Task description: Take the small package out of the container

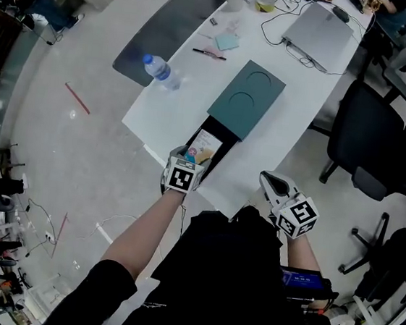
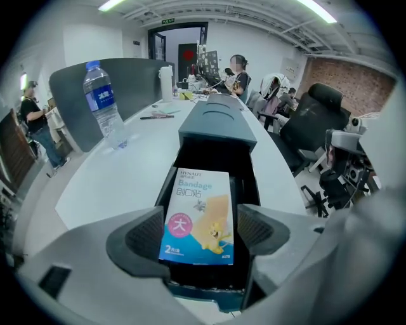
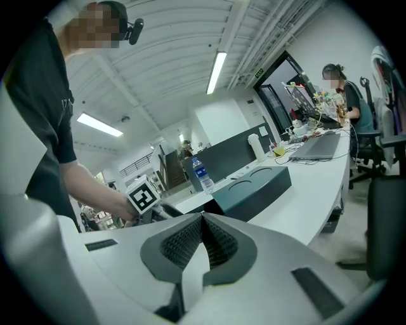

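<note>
The white table [image 1: 166, 114] lies under and ahead of the left fingers [image 2: 143, 240]. On it, the dark green container [image 2: 216, 124] stretches away from them, and its black drawer [image 2: 212, 159] is pulled out below them. The small package [image 2: 198, 216] lies in that drawer, between the 2 open left fingers. The right fingers [image 3: 184, 244] are closed on nothing, off beside the container.

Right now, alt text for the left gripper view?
The left gripper is open, fingers either side of a bandage package lying in the pulled-out drawer of the teal container on a white table. A water bottle stands farther back on the left.
</note>
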`<action>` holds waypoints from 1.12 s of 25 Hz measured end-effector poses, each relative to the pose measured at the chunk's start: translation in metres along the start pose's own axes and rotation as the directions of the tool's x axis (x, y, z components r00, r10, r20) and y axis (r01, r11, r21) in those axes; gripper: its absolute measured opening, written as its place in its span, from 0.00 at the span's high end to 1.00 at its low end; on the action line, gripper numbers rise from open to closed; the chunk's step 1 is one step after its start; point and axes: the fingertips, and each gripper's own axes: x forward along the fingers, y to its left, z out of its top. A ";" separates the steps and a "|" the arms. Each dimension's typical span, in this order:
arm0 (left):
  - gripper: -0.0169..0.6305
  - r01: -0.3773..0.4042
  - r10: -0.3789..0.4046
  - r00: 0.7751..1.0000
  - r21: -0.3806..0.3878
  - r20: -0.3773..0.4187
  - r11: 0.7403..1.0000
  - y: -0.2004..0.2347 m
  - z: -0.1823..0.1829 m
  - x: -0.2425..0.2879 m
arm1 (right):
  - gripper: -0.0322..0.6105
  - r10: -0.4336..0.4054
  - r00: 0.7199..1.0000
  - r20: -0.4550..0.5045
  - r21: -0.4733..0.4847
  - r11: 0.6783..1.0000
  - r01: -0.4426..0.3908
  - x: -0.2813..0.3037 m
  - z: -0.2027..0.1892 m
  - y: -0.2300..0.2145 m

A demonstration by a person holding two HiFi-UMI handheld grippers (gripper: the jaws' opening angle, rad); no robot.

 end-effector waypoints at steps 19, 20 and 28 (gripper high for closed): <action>0.39 -0.015 0.030 0.992 0.118 -0.124 0.993 -0.004 -0.002 0.021 | 0.91 -0.019 1.000 0.008 0.037 0.999 0.019 -0.006 -0.005 -0.015; 0.39 -0.007 0.023 0.992 0.125 -0.128 0.992 -0.005 -0.002 0.020 | 0.91 -0.018 1.000 0.007 0.038 0.999 0.018 -0.005 -0.005 -0.014; 0.39 -0.032 0.048 0.993 0.143 -0.107 0.989 -0.005 0.006 0.021 | 0.91 -0.015 1.000 0.001 0.037 0.999 0.015 -0.002 -0.004 -0.014</action>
